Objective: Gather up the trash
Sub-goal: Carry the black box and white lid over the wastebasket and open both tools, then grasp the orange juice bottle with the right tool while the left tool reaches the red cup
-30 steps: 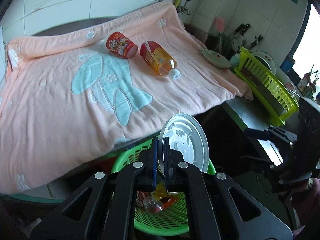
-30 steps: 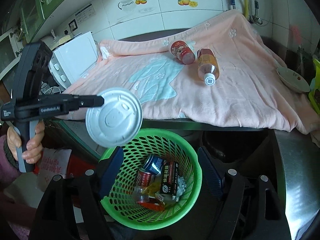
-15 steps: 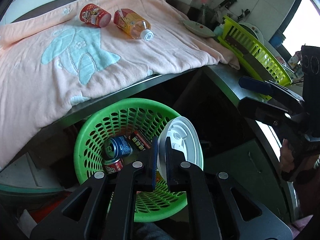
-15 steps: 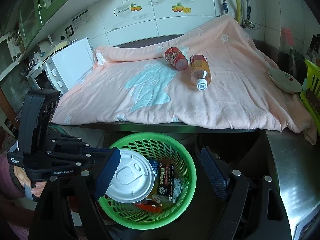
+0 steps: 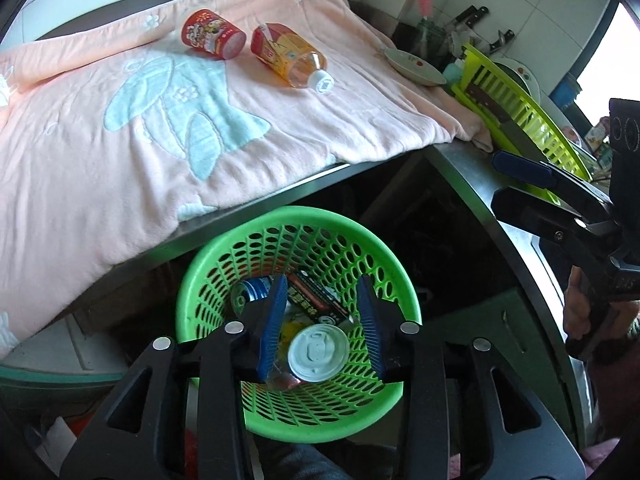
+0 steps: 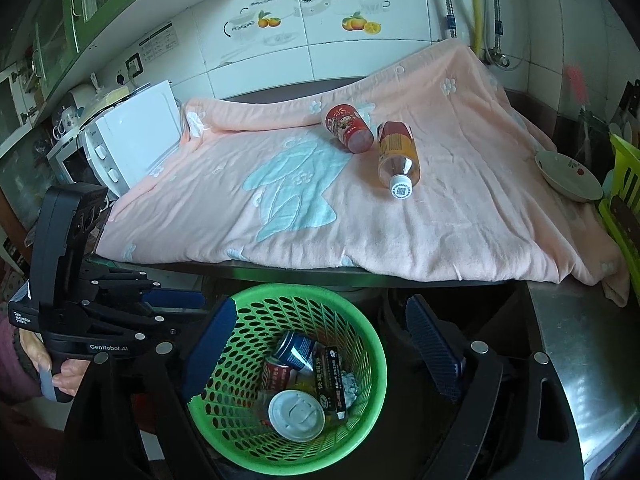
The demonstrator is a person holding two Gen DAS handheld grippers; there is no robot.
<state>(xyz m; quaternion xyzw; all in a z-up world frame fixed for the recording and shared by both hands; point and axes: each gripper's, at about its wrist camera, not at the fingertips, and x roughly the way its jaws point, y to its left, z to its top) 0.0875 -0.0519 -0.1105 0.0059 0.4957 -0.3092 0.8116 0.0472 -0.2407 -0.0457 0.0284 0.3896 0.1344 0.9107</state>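
Note:
A white plastic lid (image 5: pixel 317 353) (image 6: pixel 296 414) lies flat in the green basket (image 5: pixel 208 264) (image 6: pixel 360 312), on top of cans and a dark carton. My left gripper (image 5: pixel 322 304) hangs right over the basket; its jaws are opening and nothing is between them. My right gripper (image 6: pixel 316 344) hovers over the same basket, its jaws opening wider with nothing in them. On the pink blanket (image 5: pixel 100 152) (image 6: pixel 460 216) lie a red cup (image 5: pixel 212 34) (image 6: pixel 349 128) and an orange bottle (image 5: pixel 291 57) (image 6: pixel 398 157), both on their sides.
A white microwave (image 6: pixel 128 136) stands left of the blanket. A dish (image 6: pixel 568 176) (image 5: pixel 414 67) and a yellow-green rack (image 5: pixel 520 108) sit at the right on the dark counter (image 6: pixel 576 344). The basket stands below the counter's front edge.
The left gripper carried the lid down over the basket, then let go; the lid now lies inside. The right gripper's fingers spread a little wider.

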